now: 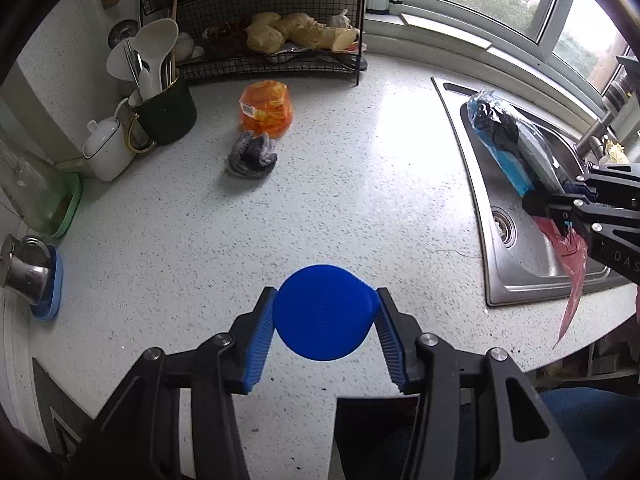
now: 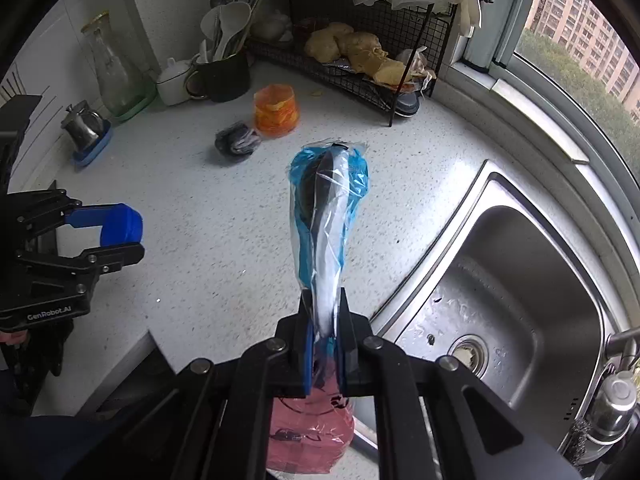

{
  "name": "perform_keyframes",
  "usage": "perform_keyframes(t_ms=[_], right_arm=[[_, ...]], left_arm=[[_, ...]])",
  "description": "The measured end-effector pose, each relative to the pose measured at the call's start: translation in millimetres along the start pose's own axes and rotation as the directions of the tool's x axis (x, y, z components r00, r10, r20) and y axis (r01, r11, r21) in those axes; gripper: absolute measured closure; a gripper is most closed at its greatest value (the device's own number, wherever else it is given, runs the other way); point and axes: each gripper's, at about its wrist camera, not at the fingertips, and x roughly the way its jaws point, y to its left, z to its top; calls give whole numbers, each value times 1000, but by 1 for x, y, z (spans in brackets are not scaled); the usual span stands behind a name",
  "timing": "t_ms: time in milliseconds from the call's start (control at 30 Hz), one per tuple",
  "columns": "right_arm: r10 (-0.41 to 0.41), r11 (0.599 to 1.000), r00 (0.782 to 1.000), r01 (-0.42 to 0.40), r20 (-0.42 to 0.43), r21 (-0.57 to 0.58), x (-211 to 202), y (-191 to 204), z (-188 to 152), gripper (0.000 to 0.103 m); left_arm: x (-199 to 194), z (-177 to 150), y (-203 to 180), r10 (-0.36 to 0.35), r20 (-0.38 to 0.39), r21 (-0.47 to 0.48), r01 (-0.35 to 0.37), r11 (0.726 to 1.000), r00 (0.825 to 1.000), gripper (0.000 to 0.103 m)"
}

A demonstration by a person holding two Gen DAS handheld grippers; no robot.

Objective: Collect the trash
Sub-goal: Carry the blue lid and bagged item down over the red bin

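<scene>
I have both tongs loaded, so I'd put the job roughly half done. My left tongs (image 1: pixel 325 322) are clamped on a round blue cap (image 1: pixel 323 312), one pad pressing each side of it, held over the speckled desk (image 1: pixel 360 184). My right tongs (image 2: pixel 324 320) are pinched tight on a crumpled plastic wrapper (image 2: pixel 328 216), blue and clear with something dark inside; it sticks out ahead of the tips, and a red plastic piece (image 2: pixel 308 436) hangs below them, though I can't tell whether that is part of the same wrapper or a separate bit caught along with it. Seen from the left wrist, the right tongs hang off to the right, over the sink (image 1: pixel 516 256). Still to collect, as far as I can judge, are two pieces lying well ahead of both tongs on the desk: an orange packet (image 1: pixel 266 108) and, just in front of it and nearly touching, a dark crumpled wad (image 1: pixel 252 154), both near the wire rack (image 1: pixel 272 64). I see no bin in either view, so what I'm carrying still has to be dropped somewhere before I return for those two.
</scene>
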Motion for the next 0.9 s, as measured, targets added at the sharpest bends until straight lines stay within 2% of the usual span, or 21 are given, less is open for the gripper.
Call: perform_keyframes(t_ms=[300,400,500,733,900], right_arm=[[12,998,999,-10,32,-60,-27,14,-69,95],[27,998,999,-25,38,-65,-37,17,-92,95],[34,997,999,-31,42,-75,-47,20,-116,95],[54,994,998,-51,38,-92,-64,23,-161,95],[66,993,998,-64,16,-94,-70,27,-186,95]], left_arm=[[-35,-53,-57,8,35,26,-9,1000,999,57],[-48,-76,-77,-9,38,27,8,1000,999,57],[-56,-98,-94,13,41,37,-15,999,999,57],[-73,-153,-132,16,24,26,-17,1000,1000,57],[-77,-178,-152,10,0,25,-10,1000,1000,57]])
